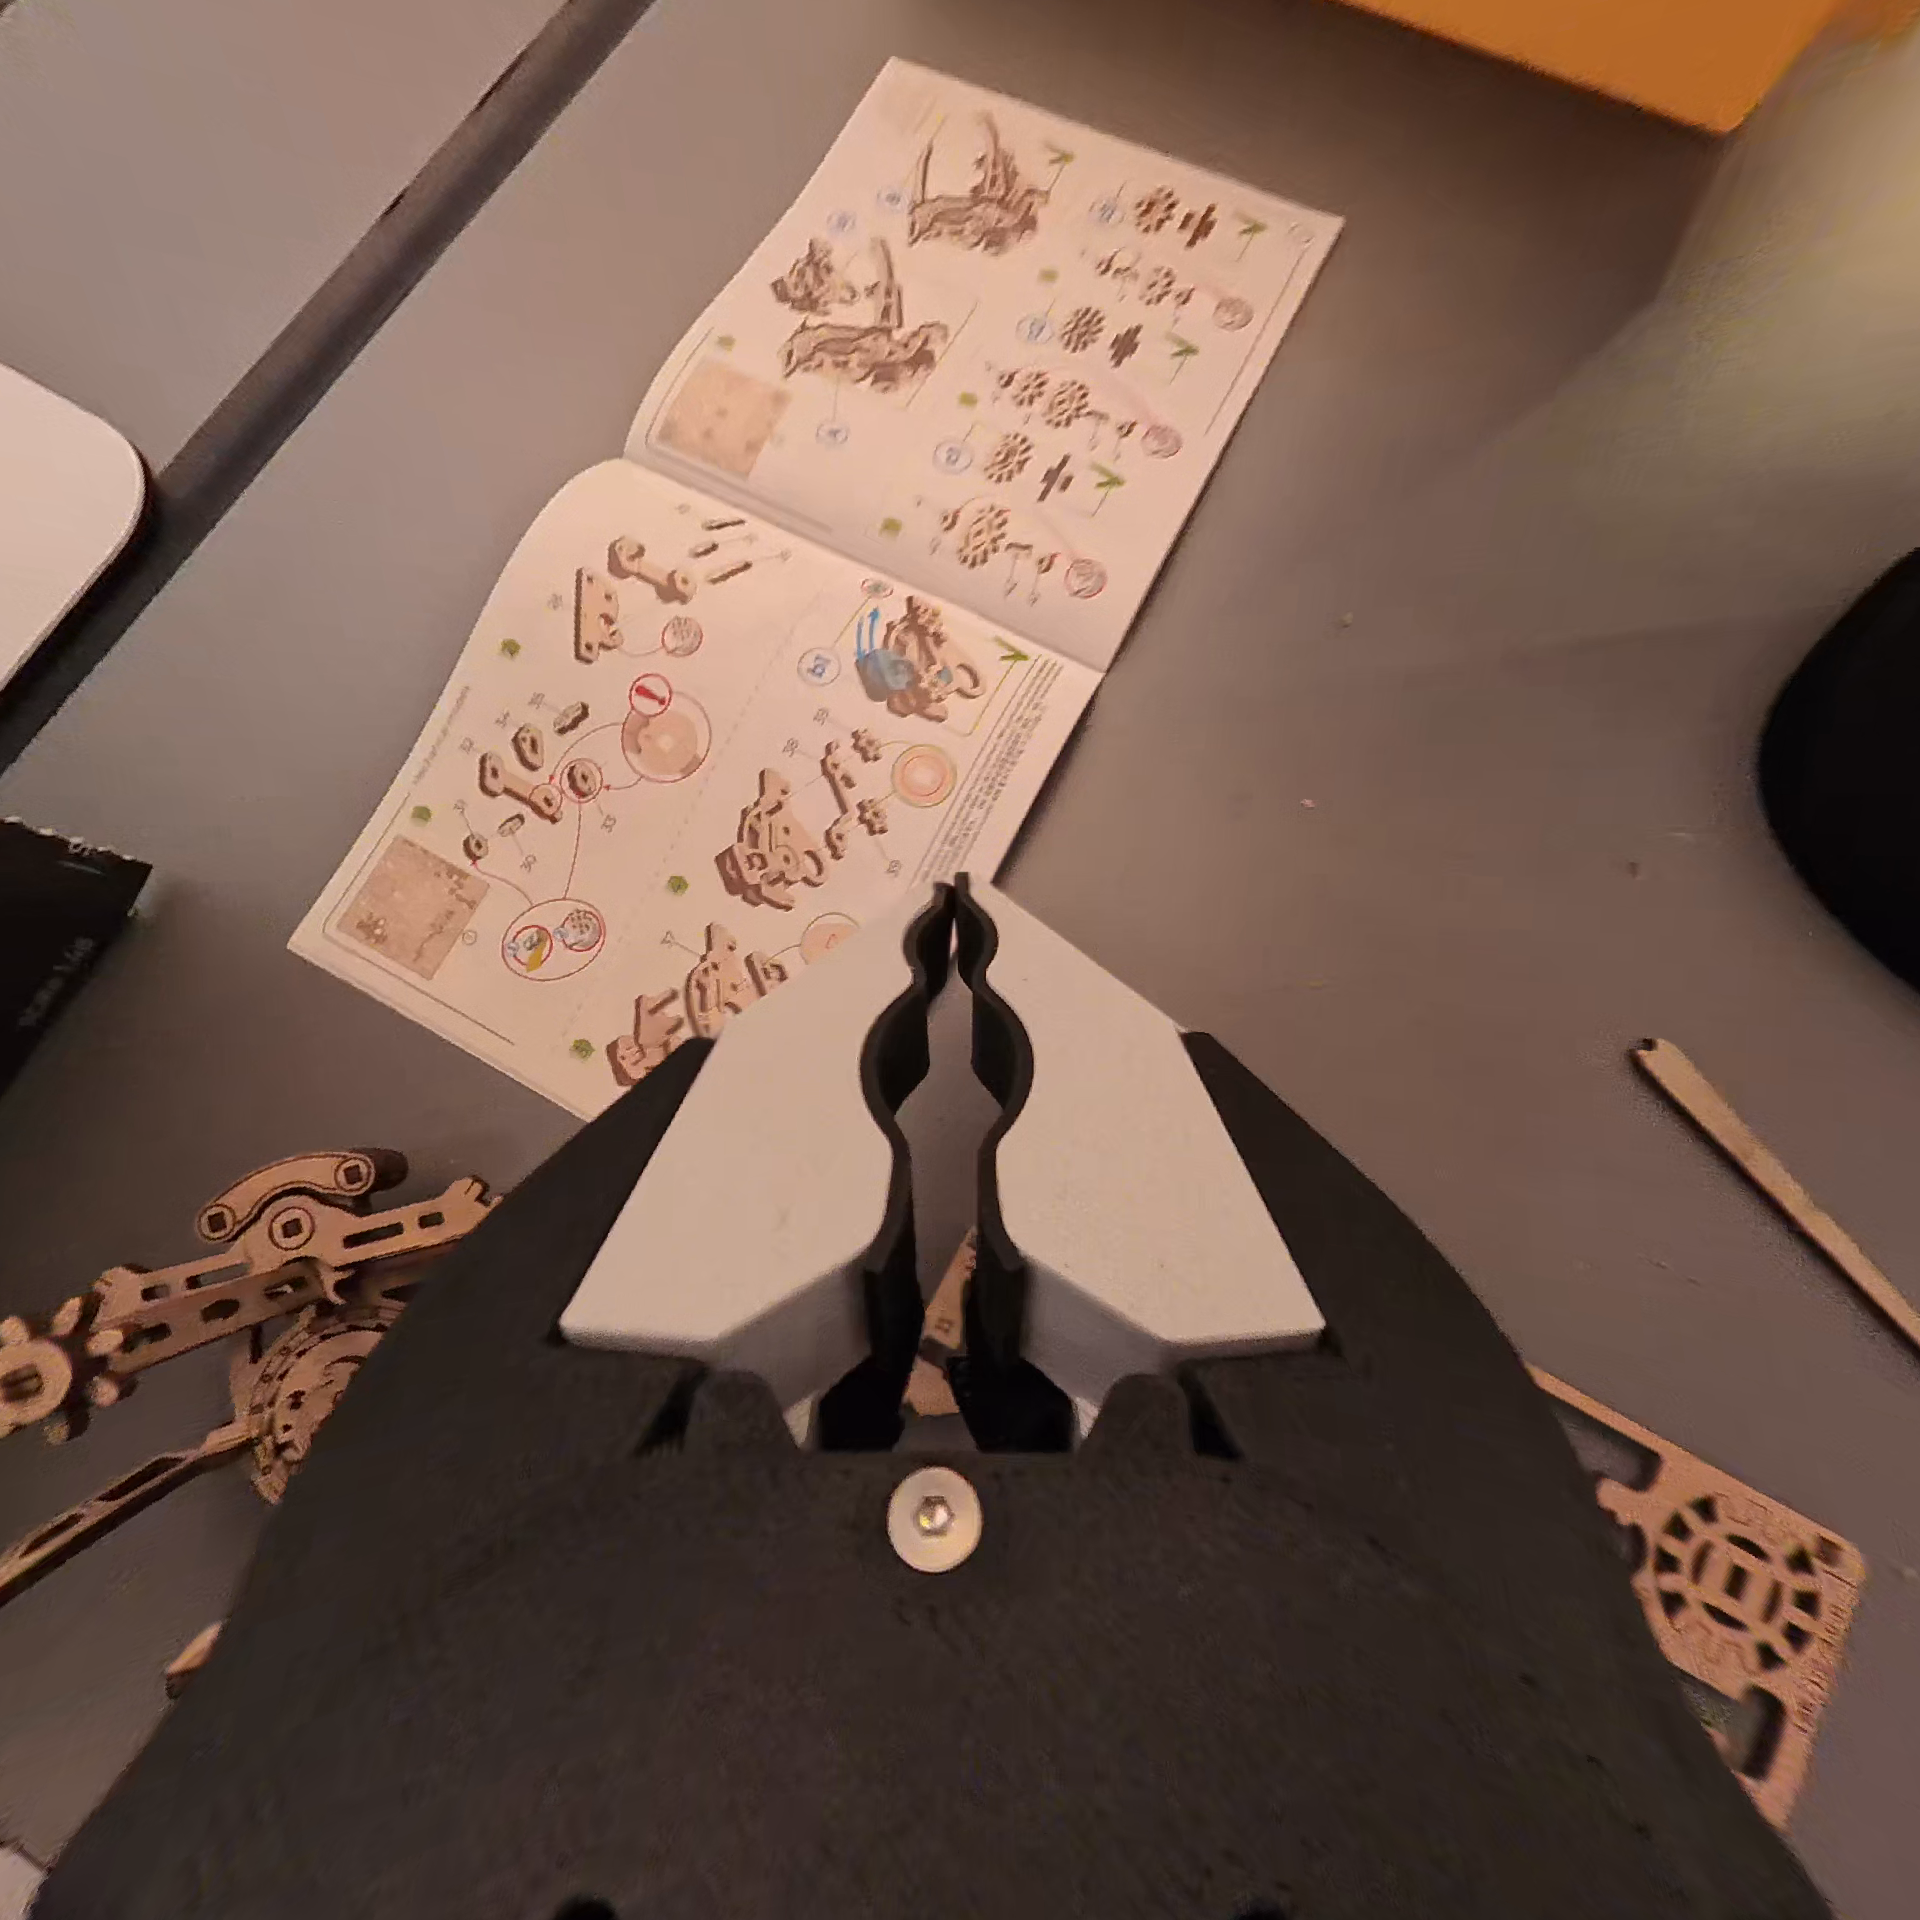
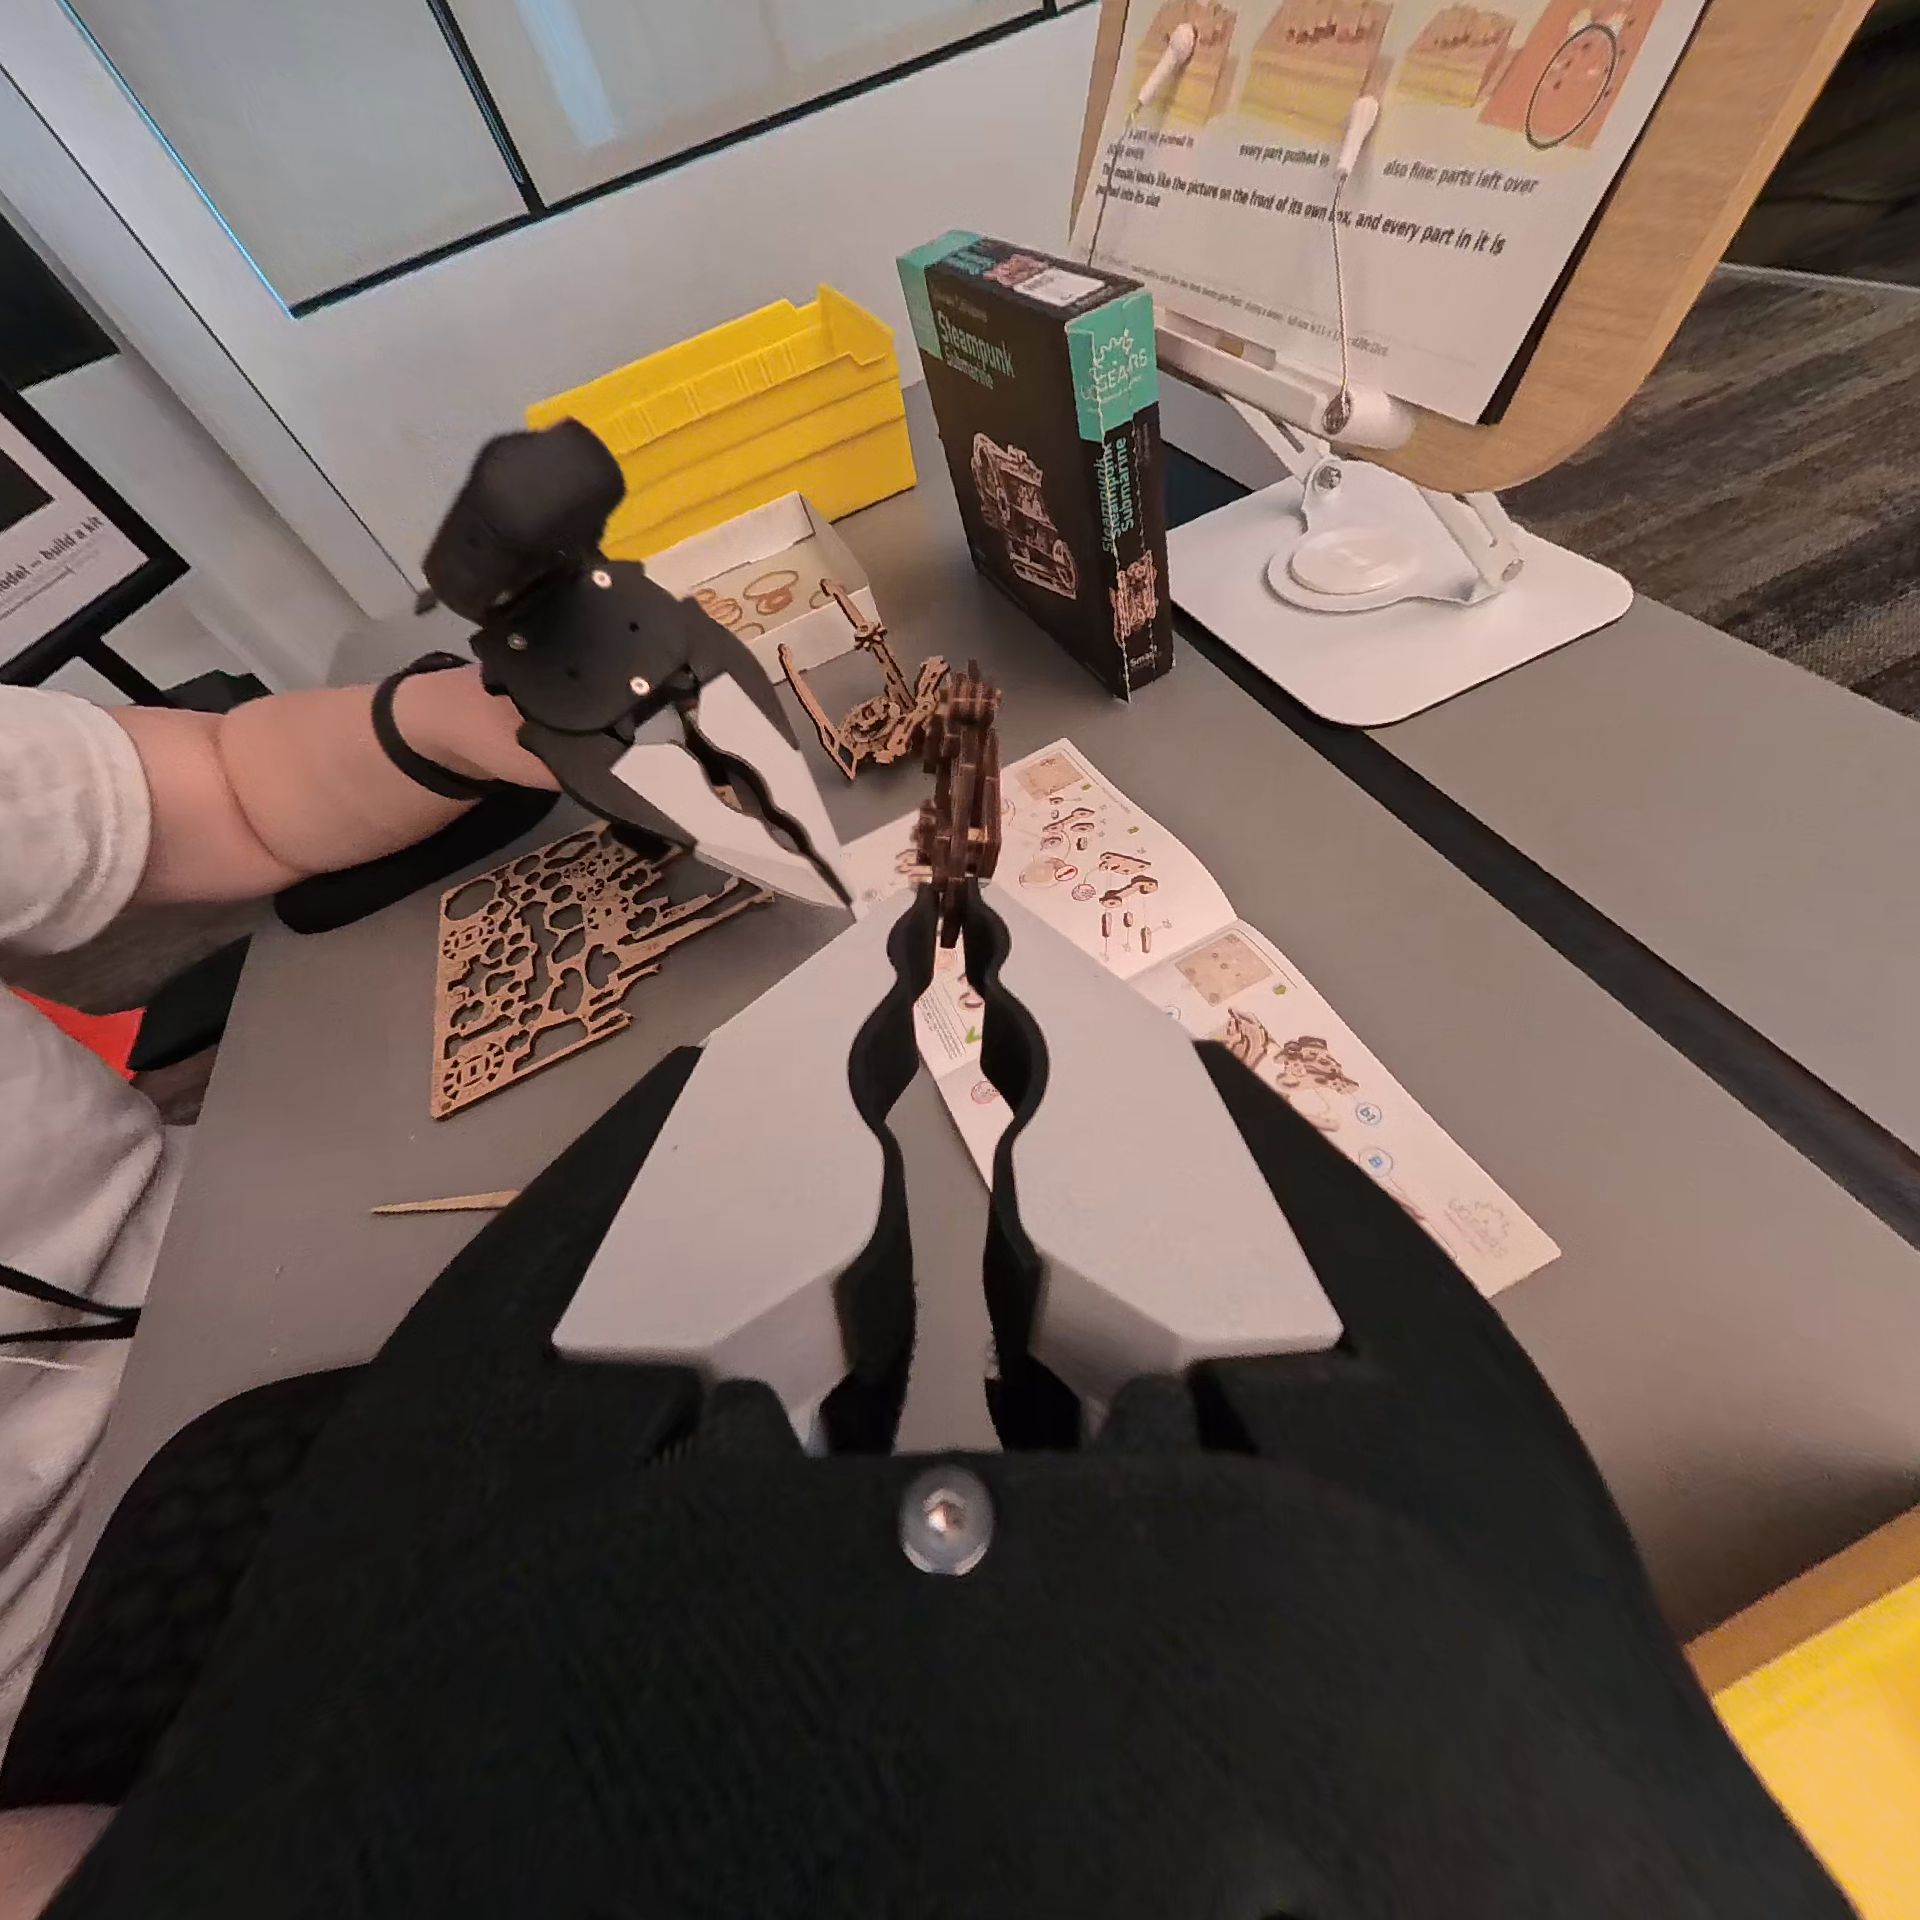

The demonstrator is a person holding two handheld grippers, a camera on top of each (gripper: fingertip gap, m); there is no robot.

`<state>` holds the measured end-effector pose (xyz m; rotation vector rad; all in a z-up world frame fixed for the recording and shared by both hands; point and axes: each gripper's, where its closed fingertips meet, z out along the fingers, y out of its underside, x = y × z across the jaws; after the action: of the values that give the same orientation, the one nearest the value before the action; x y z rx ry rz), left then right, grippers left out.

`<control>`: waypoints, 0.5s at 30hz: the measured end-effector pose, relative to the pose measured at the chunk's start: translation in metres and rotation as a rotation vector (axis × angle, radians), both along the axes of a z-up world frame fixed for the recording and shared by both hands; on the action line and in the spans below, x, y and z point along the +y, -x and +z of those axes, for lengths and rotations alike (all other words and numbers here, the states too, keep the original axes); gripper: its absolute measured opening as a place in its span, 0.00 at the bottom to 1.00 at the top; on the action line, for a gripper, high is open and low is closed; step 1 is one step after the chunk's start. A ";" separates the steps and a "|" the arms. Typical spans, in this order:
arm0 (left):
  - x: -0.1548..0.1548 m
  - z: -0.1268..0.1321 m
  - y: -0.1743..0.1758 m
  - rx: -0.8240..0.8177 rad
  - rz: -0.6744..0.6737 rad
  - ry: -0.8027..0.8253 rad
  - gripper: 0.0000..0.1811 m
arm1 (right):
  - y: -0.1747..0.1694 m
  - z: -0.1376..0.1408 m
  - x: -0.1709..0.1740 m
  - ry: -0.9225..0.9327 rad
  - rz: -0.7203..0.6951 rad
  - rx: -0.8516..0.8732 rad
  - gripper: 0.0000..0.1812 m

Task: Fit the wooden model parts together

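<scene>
My right gripper [image 2: 948, 914] is shut on a small dark wooden sub-assembly [image 2: 961, 790] and holds it upright above the open instruction booklet [image 2: 1195, 987]. My left gripper [image 1: 956, 894] is shut and empty, and hovers over the booklet [image 1: 831, 582]. It also shows in the right wrist view [image 2: 836, 888], tips down, just left of the held piece and apart from it. A larger wooden frame assembly [image 2: 873, 707] lies behind on the grey table; in the left wrist view it [image 1: 208, 1299] sits at the lower left. A punched-out wooden sheet [image 2: 540, 956] lies to the left.
The kit box [image 2: 1049, 468] stands at the back, with a yellow bin [image 2: 748, 416] and a small white tray of rubber bands [image 2: 769, 582] beside it. A white stand [image 2: 1403, 582] carries a board at the right. A thin wooden stick [image 2: 447, 1205] lies near the front. A person's forearm [image 2: 260, 790] rests at the left. Tip to tip, the grippers are about 20 centimeters apart.
</scene>
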<state>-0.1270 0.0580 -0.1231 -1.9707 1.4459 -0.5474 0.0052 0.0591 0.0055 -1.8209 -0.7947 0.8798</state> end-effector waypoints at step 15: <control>0.008 -0.028 0.011 0.110 0.017 0.007 0.00 | 0.000 0.009 -0.003 -0.020 0.014 0.038 0.02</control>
<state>-0.1382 0.0663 -0.1510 -2.0454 1.4936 -0.4431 0.0050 0.0564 0.0145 -1.7782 -0.7909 0.9097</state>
